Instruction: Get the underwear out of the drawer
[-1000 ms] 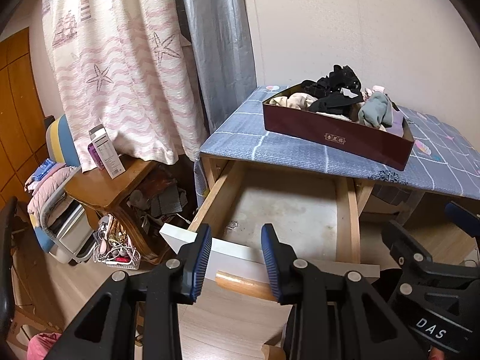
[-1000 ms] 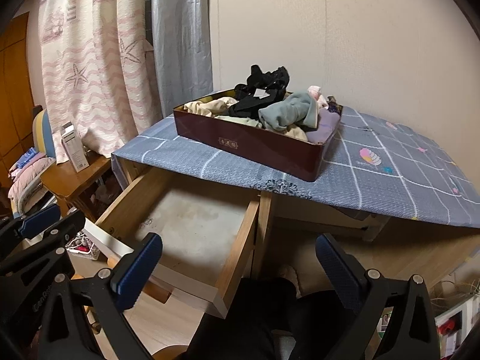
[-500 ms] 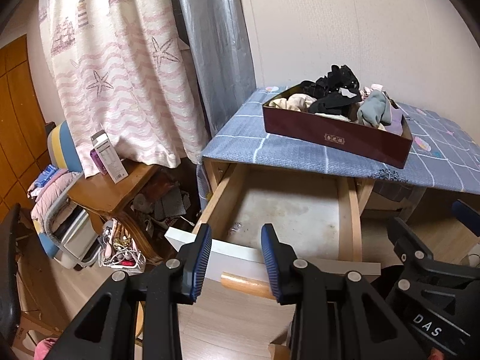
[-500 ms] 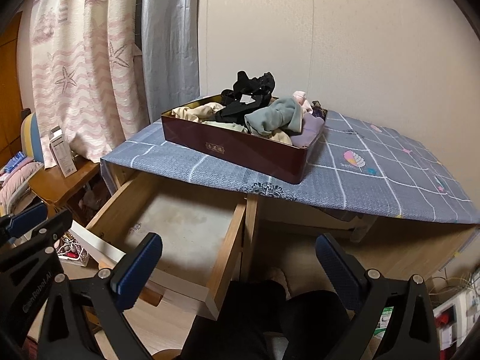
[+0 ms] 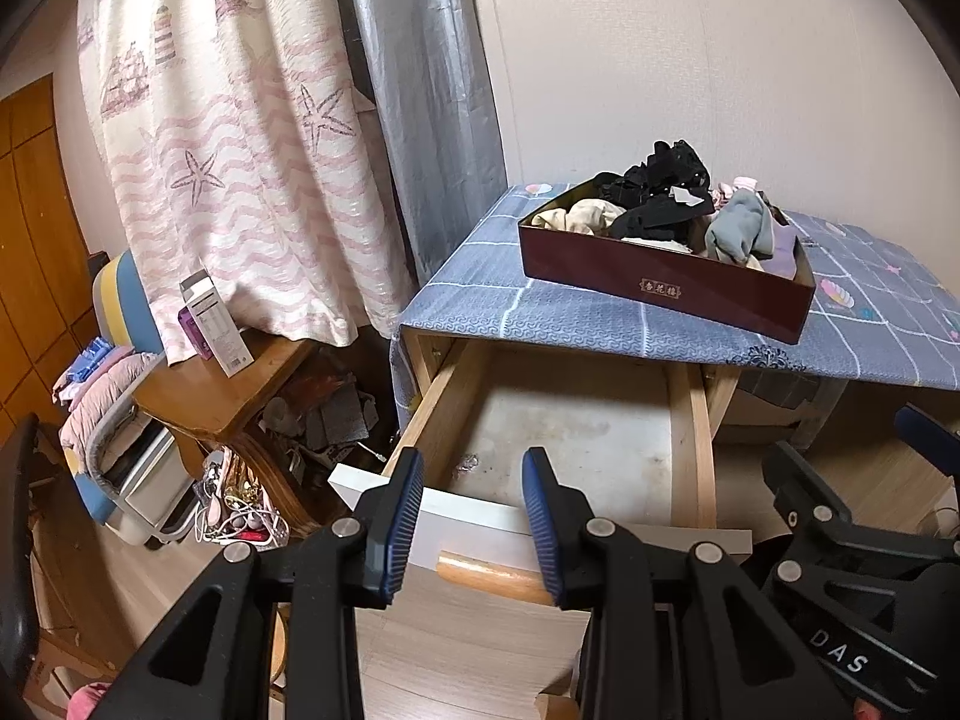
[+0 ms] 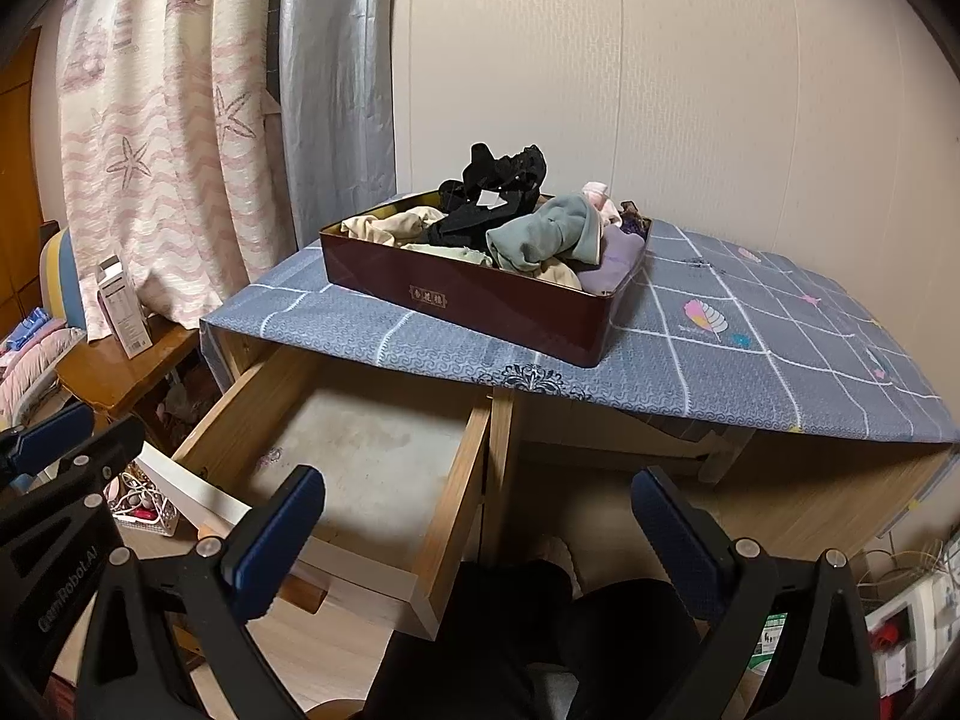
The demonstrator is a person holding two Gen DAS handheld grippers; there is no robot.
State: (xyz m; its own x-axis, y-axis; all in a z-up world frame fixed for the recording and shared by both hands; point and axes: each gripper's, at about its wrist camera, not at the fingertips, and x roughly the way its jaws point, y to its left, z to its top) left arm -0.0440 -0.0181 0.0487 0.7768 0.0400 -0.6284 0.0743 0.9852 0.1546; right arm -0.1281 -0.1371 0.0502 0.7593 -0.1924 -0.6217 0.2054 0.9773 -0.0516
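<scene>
The wooden drawer under the table stands pulled out, and its bare stained bottom holds no clothing. On the blue checked tablecloth sits a dark red box heaped with underwear: black lace, beige, grey-green and lilac pieces. My left gripper hovers in front of the drawer's white front, open, with nothing between its blue pads. The wooden handle lies beyond it, untouched. My right gripper stands wide open and empty over the drawer's right side.
A low wooden side table with a white carton stands left of the drawer, before a pink starfish curtain. A basket of cables lies on the floor. The person's black-clad legs are under the table.
Both views have drifted only slightly. Nothing was taken hold of, let go, opened or shut.
</scene>
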